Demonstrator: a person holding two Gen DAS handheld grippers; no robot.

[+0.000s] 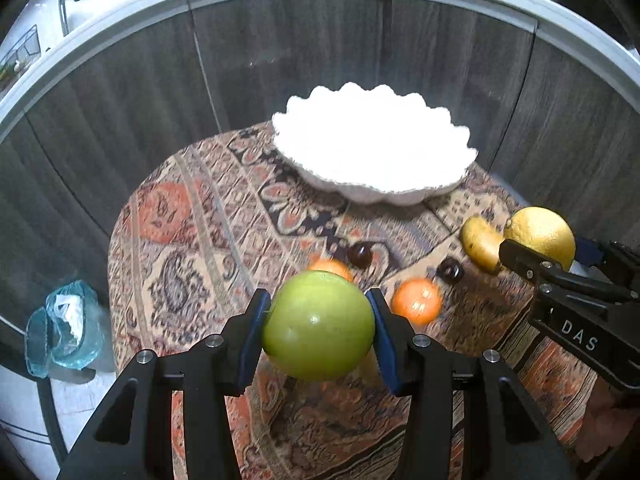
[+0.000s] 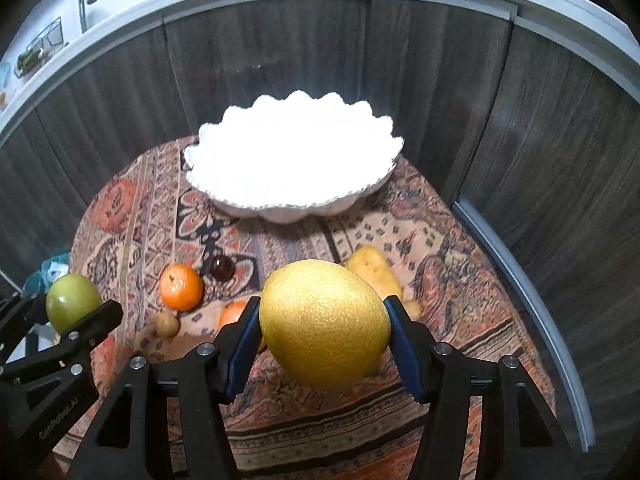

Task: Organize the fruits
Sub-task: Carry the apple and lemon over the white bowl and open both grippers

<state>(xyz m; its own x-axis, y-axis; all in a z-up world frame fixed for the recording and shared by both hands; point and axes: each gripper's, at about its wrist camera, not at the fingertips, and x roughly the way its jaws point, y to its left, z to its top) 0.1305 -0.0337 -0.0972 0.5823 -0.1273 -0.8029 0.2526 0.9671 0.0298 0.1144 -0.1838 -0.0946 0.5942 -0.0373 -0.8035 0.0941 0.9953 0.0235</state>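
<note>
In the left wrist view, my left gripper [image 1: 319,326] was pinching a green apple [image 1: 318,325] between its blue pads [image 1: 253,340], up above the patterned tablecloth [image 1: 192,240]. The apple hid most of one orange [image 1: 330,267] behind it, so I saw only the top edge. A second orange [image 1: 417,301] lay just to its right, but it looked blurry. Two small dark round fruits [image 1: 360,255] lay near the oranges, and I could not tell what kind they were. The white bowl [image 1: 372,148] sat at the far side of the table, so bright that I could not make out its inside. At the right edge, my right gripper [image 1: 552,256] held a yellow lemon [image 1: 540,240], and part of that tool was cut off by the picture edge. A yellowish potato [image 1: 480,246] lay just beside the lemon. In the right wrist view, my right gripper [image 2: 325,330] was squeezing the lemon [image 2: 325,330] from both sides, above the tablecloth [image 2: 440,280]. The lemon covered most of the potato [image 2: 374,270] and much of one orange [image 2: 234,314]. The other orange [image 2: 181,287] lay in plain sight, with one dark fruit [image 2: 222,267] near it. A small brown round thing [image 2: 167,324] was too small to name. At the left, my left gripper [image 2: 60,320] held the apple [image 2: 73,302], partly cut off. The bowl [image 2: 292,160] was washed out here too.
</note>
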